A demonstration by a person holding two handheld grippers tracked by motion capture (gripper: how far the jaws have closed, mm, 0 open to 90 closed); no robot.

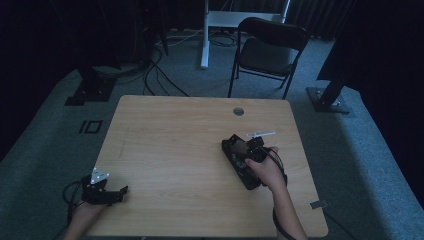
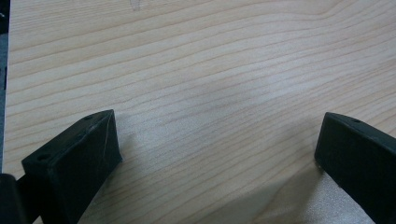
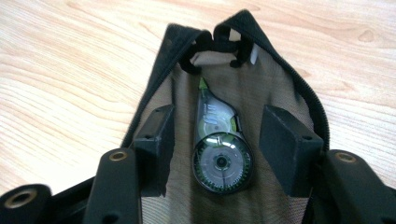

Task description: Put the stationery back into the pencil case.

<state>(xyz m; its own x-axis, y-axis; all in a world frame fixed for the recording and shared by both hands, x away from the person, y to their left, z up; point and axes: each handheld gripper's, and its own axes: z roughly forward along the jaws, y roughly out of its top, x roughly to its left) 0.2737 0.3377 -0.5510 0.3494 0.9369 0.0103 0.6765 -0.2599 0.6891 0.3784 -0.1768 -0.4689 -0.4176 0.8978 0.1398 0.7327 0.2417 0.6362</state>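
A black mesh pouch (image 1: 239, 167) lies open on the right half of the wooden table (image 1: 175, 130). In the right gripper view, a green and clear correction tape roller (image 3: 219, 154) rests on the pouch's mesh lining (image 3: 275, 79). My right gripper (image 3: 217, 128) is open, one jaw on each side of the roller without touching it. In the high view a hand holds this gripper (image 1: 246, 149) over the pouch. My left gripper (image 1: 119, 192) sits at the table's near left corner. It is open (image 2: 219, 135), with bare wood between its jaws.
A round cable hole (image 1: 238, 111) is near the table's far edge. A small grey tab (image 1: 318, 204) sticks out at the near right edge. A dark folding chair (image 1: 270, 50) stands beyond the table, with cables and stand feet on the carpet.
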